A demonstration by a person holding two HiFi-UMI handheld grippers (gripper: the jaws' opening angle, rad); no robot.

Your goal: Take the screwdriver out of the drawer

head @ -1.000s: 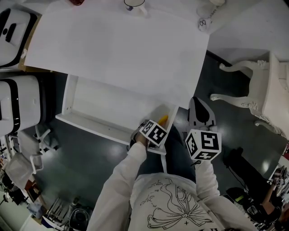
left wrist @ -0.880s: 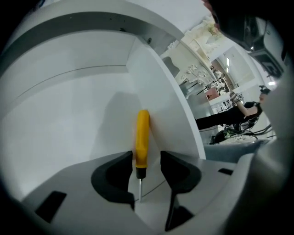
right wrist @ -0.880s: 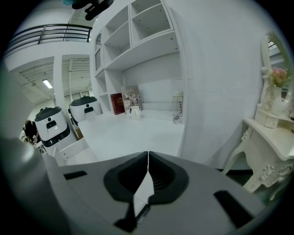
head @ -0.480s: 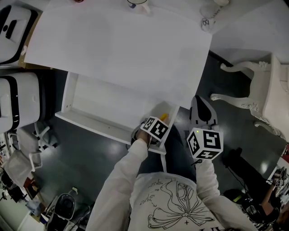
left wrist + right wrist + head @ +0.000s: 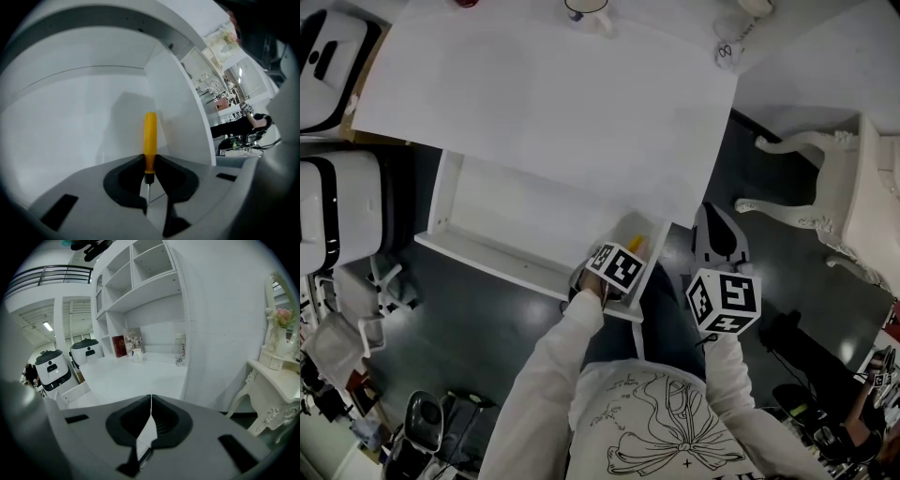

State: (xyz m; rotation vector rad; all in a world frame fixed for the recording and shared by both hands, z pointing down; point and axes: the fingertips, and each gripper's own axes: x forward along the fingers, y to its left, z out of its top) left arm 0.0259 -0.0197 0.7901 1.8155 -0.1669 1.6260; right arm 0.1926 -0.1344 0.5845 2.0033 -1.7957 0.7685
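Observation:
The screwdriver (image 5: 150, 136), with a yellow handle and a thin metal shaft, lies in the right end of the open white drawer (image 5: 487, 253), close to its side wall. In the head view only the screwdriver's yellow tip (image 5: 635, 245) shows past the marker cube. My left gripper (image 5: 149, 160) points steeply down into the drawer; its jaws are closing and both pads touch the lower end of the handle. My right gripper (image 5: 714, 225) hangs to the right of the drawer, over the dark floor, shut with nothing between its jaws (image 5: 150, 401).
The white desk top (image 5: 544, 94) overhangs the back of the drawer; a mug (image 5: 584, 9) stands at its far edge. A white ornate chair (image 5: 825, 187) is at the right. White machines (image 5: 333, 216) stand at the left. White shelving (image 5: 136, 287) rises behind the desk.
The left gripper has shifted slightly left and toward the drawer's corner over the screwdriver. The right gripper has stayed where it was.

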